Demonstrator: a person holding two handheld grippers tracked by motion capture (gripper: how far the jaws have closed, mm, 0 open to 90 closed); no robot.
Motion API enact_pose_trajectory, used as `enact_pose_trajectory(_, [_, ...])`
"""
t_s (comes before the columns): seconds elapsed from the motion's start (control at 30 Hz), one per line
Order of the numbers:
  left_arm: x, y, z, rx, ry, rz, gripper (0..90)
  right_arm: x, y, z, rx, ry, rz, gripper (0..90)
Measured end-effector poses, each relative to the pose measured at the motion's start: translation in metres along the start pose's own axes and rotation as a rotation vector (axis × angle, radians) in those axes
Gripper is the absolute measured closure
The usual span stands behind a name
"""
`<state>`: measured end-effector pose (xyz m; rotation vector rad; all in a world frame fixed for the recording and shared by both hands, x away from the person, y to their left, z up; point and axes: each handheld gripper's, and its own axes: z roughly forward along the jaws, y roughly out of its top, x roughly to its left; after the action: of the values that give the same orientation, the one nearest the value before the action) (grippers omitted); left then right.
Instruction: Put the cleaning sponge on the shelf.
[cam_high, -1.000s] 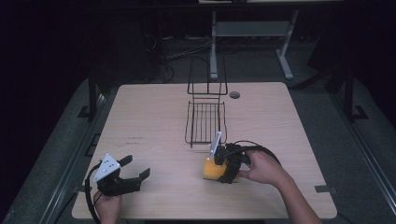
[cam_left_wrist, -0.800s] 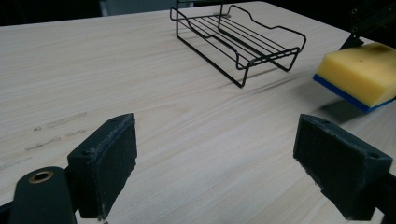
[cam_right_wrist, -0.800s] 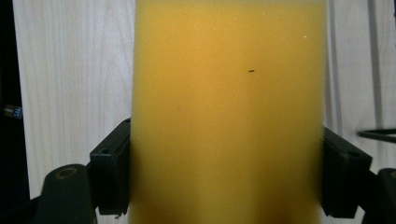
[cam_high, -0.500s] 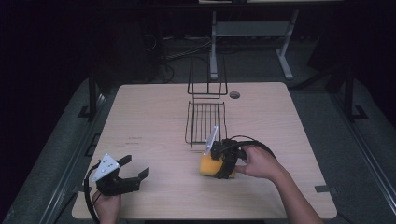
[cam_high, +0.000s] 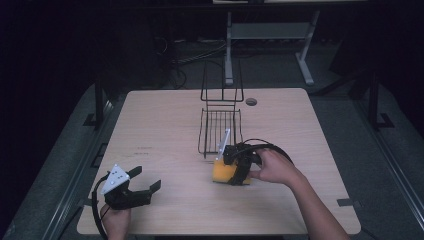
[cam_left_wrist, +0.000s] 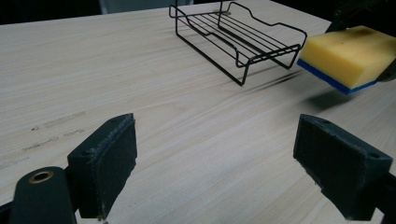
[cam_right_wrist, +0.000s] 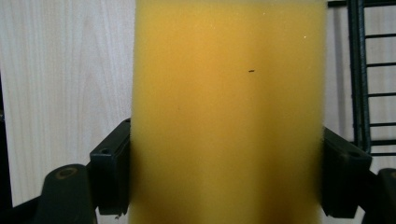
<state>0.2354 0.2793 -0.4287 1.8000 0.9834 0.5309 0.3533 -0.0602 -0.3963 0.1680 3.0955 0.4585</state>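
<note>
- The left gripper (cam_high: 148, 179) sits at the near left corner of the wooden table (cam_high: 160, 125), held low by the person's left hand (cam_high: 116, 220); its jaws stand spread wide with bare tabletop between them, and they pinch nothing
- In the left gripper view the two black pads (cam_left_wrist: 105, 161) rise well apart, and the pale wood grain shows between them
- A grey three-cornered plate (cam_high: 115, 177) tops the left gripper and a black cable (cam_high: 96, 210) loops beside the hand
- Near the table's middle, a black wire rack (cam_high: 219, 131) lies flat, with a taller wire frame (cam_high: 221, 85) upright at its far end
- Just in front of the rack's near edge, the yellow sponge (cam_high: 225, 172) is pinched between the jaws of the right gripper (cam_high: 239, 172); the left gripper view shows a blue layer on its underside (cam_left_wrist: 334, 81) and a shadow under it, so it is lifted off the table
- In the right gripper view the sponge (cam_right_wrist: 229, 112) is pressed on both sides by the black pads (cam_right_wrist: 109, 170), with rack wires at the right edge
- The person's right hand (cam_high: 275, 167) grips the right gripper from the right side
- A small round hole (cam_high: 251, 101) sits in the table's far part
</note>
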Motion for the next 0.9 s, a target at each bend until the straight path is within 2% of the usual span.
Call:
enact_pose_trajectory(0.43, [0.0, 0.0, -0.001, -0.002, 0.001, 0.0, 12.8, -0.013, 0.01, -0.003, -0.011, 0.013, -0.006, 21.5])
enact_pose_trajectory(0.9, [0.001, 0.0, -0.002, -0.005, 0.004, -0.004, 12.8, -0.025, 0.021, -0.005, -0.013, 0.002, -0.012, 21.5])
